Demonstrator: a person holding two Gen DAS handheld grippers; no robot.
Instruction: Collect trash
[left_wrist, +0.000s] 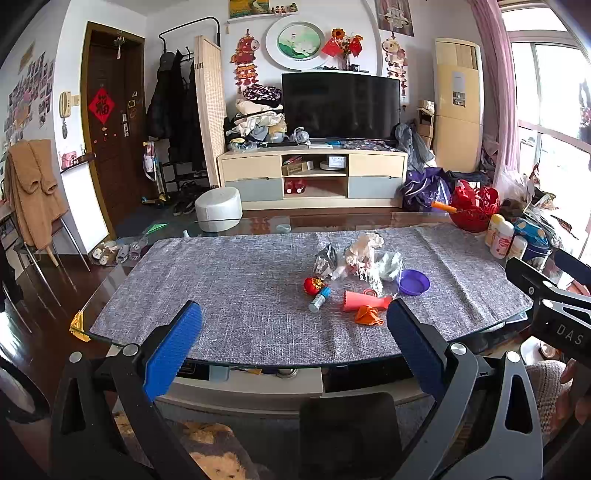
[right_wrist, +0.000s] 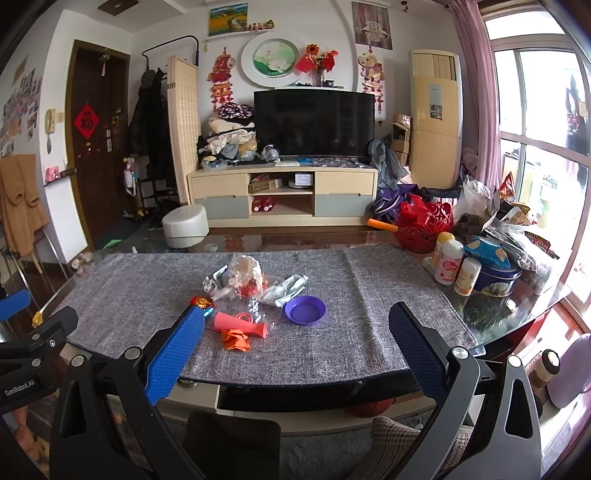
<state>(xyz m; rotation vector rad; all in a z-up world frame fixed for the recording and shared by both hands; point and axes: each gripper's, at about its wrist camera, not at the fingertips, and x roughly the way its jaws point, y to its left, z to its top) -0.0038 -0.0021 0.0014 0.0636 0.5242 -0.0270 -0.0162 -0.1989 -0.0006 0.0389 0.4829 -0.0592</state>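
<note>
Right wrist view puts your right gripper (right_wrist: 295, 343) short of the table's near edge, jaws spread as wide as they go and nothing between them; your left gripper (left_wrist: 293, 345) hangs the same way, wide open and empty. The trash lies ahead of both, up the grey table runner (right_wrist: 369, 332). From the right claw it sits forward and to the left; from the left claw, forward and to the right, so neither hand looks clearly nearer. Nearest to you is the crumpled orange scrap (right_wrist: 236, 339), touching the pink tube (right_wrist: 240, 324), whose long axis runs roughly left to right across your approach. Just beyond sit the small bottle (left_wrist: 319, 299), the red ball (left_wrist: 313, 285) and the purple dish (right_wrist: 304, 310). Farther on is the heap of crumpled wrappers and tissue (right_wrist: 243, 275). The runner covers a glass table (right_wrist: 517, 328), with bottles and a tin crowding its right end. Behind it stand a TV cabinet (right_wrist: 282, 195), a dark screen and a window at right.
</note>
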